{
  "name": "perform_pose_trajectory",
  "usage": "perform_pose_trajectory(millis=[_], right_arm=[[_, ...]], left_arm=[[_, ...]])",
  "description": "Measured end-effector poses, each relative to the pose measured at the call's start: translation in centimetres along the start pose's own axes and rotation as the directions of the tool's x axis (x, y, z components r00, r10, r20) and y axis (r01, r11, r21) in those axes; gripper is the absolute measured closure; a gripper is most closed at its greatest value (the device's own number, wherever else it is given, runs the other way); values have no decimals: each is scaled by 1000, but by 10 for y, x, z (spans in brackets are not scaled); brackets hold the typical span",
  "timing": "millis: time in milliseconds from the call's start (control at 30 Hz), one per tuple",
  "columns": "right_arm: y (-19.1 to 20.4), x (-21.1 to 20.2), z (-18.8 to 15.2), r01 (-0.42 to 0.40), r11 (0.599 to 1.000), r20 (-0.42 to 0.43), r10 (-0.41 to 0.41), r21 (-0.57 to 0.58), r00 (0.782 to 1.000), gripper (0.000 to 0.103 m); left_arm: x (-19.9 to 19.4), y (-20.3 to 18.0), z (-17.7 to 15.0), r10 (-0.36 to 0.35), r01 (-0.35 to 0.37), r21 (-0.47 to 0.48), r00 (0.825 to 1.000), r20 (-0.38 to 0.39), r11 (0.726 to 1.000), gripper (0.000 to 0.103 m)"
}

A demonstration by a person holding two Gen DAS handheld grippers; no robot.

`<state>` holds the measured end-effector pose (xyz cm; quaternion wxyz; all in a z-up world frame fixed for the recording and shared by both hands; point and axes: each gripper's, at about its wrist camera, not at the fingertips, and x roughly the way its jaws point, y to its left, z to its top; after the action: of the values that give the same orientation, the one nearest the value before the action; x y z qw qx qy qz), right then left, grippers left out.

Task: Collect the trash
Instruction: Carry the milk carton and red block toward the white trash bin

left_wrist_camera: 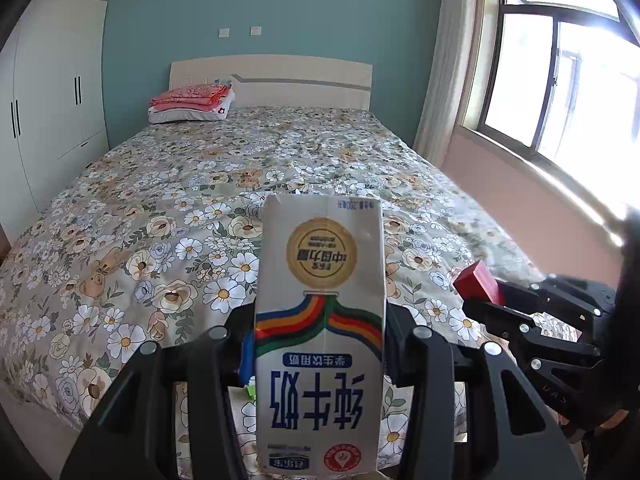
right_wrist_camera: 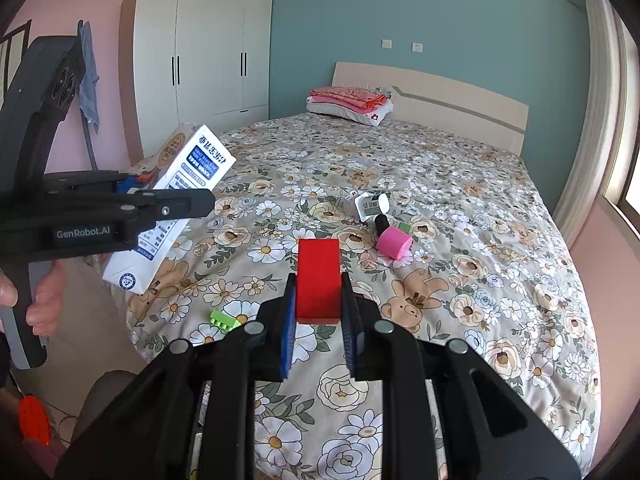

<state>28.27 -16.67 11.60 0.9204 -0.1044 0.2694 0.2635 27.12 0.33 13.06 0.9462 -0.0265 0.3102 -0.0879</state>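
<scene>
My left gripper (left_wrist_camera: 320, 344) is shut on a white milk carton (left_wrist_camera: 320, 332) with rainbow stripes, held upside down above the floral bed. The same carton (right_wrist_camera: 172, 204) shows at the left of the right wrist view, clamped in the left gripper (right_wrist_camera: 176, 208). My right gripper (right_wrist_camera: 318, 304) is shut on a red block (right_wrist_camera: 319, 280), lifted over the bedspread; that block (left_wrist_camera: 478, 284) and right gripper (left_wrist_camera: 486, 298) appear at the right of the left wrist view. On the bed lie a small white bottle (right_wrist_camera: 370, 205), a pink cylinder (right_wrist_camera: 394, 243), a black cap (right_wrist_camera: 381, 223) and a green brick (right_wrist_camera: 222, 319).
The bed (right_wrist_camera: 440, 208) fills both views, with folded pink bedding (right_wrist_camera: 348, 98) on a pillow by the headboard. A white wardrobe (right_wrist_camera: 200, 52) stands at the far left, a window (left_wrist_camera: 560, 72) on the right wall. A person's hand (right_wrist_camera: 44, 300) holds the left gripper's handle.
</scene>
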Motion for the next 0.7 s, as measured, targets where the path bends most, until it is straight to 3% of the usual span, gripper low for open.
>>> perform_pose_trajectory(millis=[300, 700], right_arm=[[25, -56, -19, 21, 999, 32, -20, -32, 999, 82], [47, -103, -60, 22, 1000, 65, -21, -14, 998, 82]], left_arm=[[-58, -16, -25, 13, -16, 49, 998, 57, 999, 54], [-98, -16, -77, 4, -9, 65, 996, 84, 998, 54]])
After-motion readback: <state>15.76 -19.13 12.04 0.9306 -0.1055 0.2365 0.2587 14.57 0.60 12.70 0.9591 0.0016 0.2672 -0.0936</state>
